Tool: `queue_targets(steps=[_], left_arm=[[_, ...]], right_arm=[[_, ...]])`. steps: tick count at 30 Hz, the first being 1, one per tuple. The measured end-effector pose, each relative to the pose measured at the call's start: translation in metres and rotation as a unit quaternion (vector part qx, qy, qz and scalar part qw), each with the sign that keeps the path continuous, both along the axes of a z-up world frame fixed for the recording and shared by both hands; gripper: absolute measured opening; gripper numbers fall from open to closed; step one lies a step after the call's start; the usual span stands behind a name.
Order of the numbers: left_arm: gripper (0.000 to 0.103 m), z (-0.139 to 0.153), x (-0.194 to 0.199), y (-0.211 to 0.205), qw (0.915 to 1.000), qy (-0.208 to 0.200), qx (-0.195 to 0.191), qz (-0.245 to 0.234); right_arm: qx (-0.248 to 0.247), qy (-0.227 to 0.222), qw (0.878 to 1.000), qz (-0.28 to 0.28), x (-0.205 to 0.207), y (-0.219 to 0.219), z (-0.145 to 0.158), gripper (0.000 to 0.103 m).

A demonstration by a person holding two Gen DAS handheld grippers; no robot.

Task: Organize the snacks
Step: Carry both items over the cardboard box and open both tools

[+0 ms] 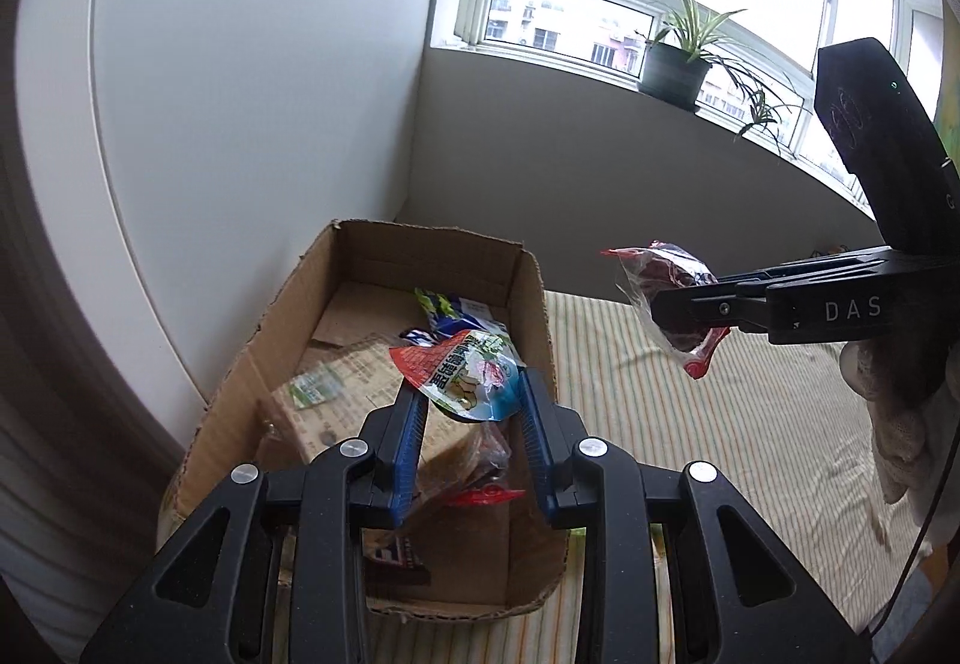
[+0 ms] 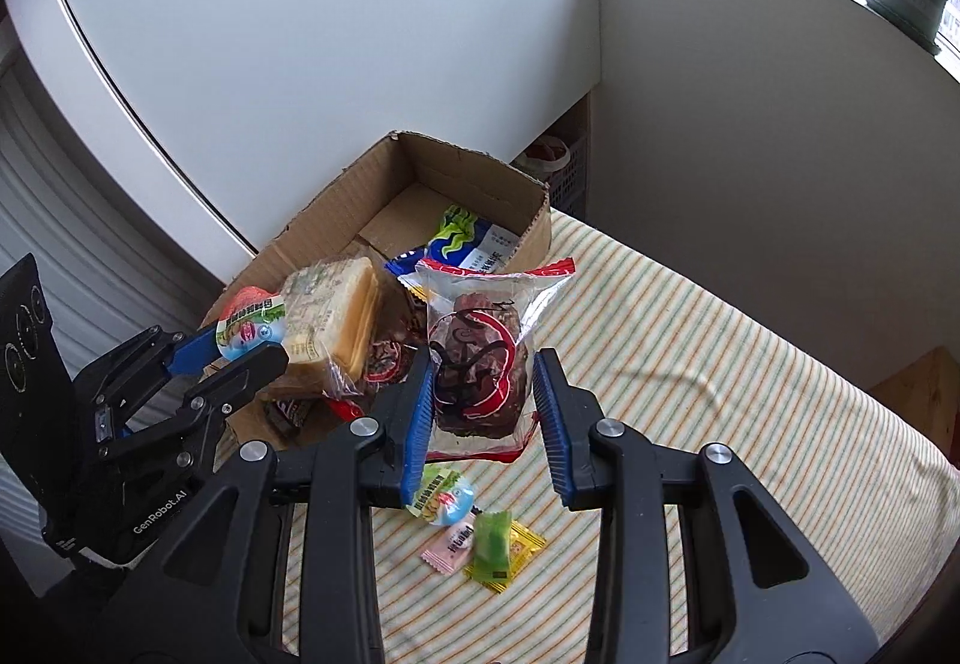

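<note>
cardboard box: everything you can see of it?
The cardboard box is plain brown corrugated card, open-topped, its top edges ragged as if the flaps were torn off. It sits upright on the striped cloth, its far side close to the white wall. Inside lie several snack packets, among them a blue-and-green packet and a wrapped yellow sandwich cake. Neither gripper touches it.

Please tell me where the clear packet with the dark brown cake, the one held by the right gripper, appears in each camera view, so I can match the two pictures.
Left wrist view: the dark cake packet is at right of centre, pinched by the right gripper, in the air above the striped cloth.
Right wrist view: the packet is in the centre, between the blue pads.
Shared landmark: the cardboard box, left of the packet in both.
</note>
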State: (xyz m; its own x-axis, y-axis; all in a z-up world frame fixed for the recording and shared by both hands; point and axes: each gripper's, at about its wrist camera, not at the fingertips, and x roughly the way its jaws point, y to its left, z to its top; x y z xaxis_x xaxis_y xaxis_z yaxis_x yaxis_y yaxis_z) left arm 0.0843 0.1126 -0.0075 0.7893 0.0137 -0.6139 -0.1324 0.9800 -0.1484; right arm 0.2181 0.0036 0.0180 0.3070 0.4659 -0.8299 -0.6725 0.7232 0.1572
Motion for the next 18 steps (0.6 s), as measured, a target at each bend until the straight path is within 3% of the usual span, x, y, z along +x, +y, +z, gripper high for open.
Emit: queue_targets(steps=[18], left_arm=[[0.029,-0.007,0.048,0.036,0.9993,0.028,0.012,0.023]], right_arm=[[0.010,0.020,1.000,0.008,0.046,0.067,-0.025,0.034]])
